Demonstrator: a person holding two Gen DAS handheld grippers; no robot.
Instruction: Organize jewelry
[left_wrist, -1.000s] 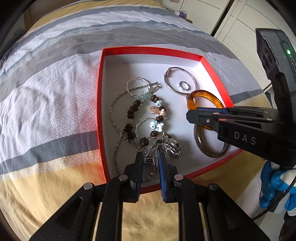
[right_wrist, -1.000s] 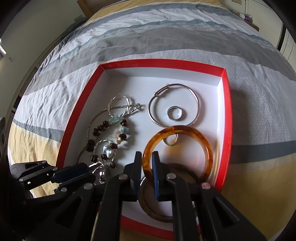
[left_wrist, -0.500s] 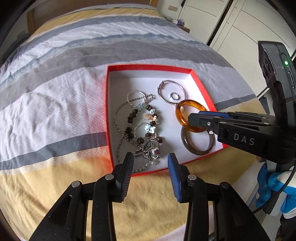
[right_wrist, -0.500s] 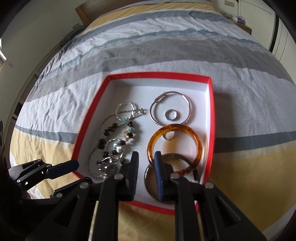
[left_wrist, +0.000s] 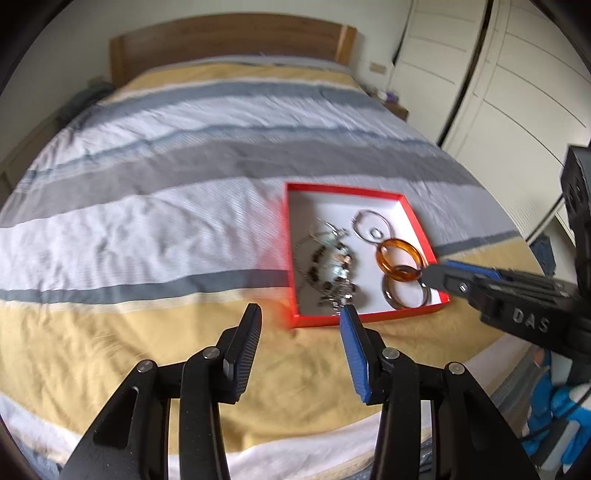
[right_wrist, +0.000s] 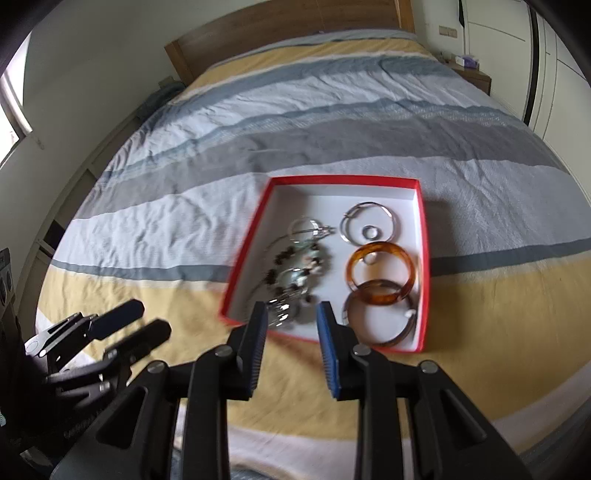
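A red box with a white inside lies on the striped bed. It holds an amber bangle, a grey bangle, a silver bangle around a small ring, and a tangle of beaded necklaces. My left gripper is open and empty, above the bed in front of the box. My right gripper is open and empty, near the box's front edge. Its fingers show at the right in the left wrist view.
The bed cover has grey, white and yellow stripes. A wooden headboard stands at the back. White wardrobe doors line the right side. A small nightstand sits by the bed.
Both grippers have opened and pulled back and up from the box. The necklace tangle and the amber bangle, held a second ago, now lie in the box.
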